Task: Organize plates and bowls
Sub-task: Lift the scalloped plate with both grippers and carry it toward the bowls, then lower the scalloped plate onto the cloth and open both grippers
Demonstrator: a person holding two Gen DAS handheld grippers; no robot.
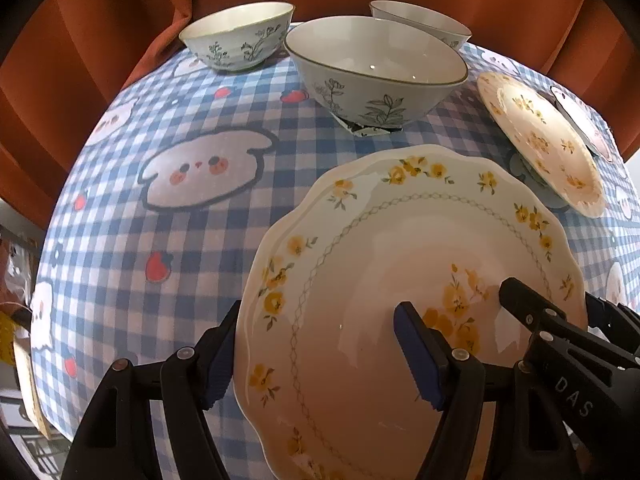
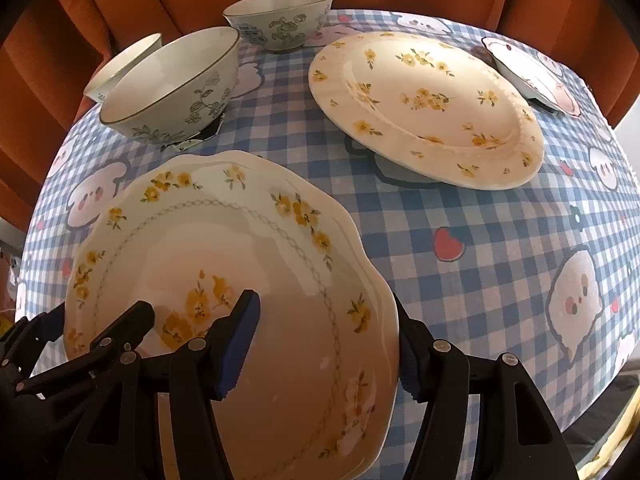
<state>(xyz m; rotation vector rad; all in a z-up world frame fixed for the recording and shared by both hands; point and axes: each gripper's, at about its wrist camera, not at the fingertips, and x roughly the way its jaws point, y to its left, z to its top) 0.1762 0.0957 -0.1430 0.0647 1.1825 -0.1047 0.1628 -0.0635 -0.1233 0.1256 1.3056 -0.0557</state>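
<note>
A scalloped white plate with yellow flowers (image 1: 372, 264) is held by both grippers, one on each side. My left gripper (image 1: 320, 344) is shut on its left rim, one finger under and one over. My right gripper (image 2: 324, 340) is shut on its right rim; the plate also shows in the right wrist view (image 2: 224, 248). A round yellow-flowered plate (image 2: 424, 104) lies further right, also in the left wrist view (image 1: 540, 136). Three floral bowls stand at the back: the large one (image 1: 376, 68), one at the left (image 1: 240, 36) and one behind (image 1: 420, 20).
A small cartoon-print dish (image 2: 532, 72) sits at the far right edge. The round table has a blue checked cloth (image 1: 160, 208). An orange curtain (image 1: 120, 20) hangs close behind. A dark coaster (image 1: 372, 128) lies under the large bowl.
</note>
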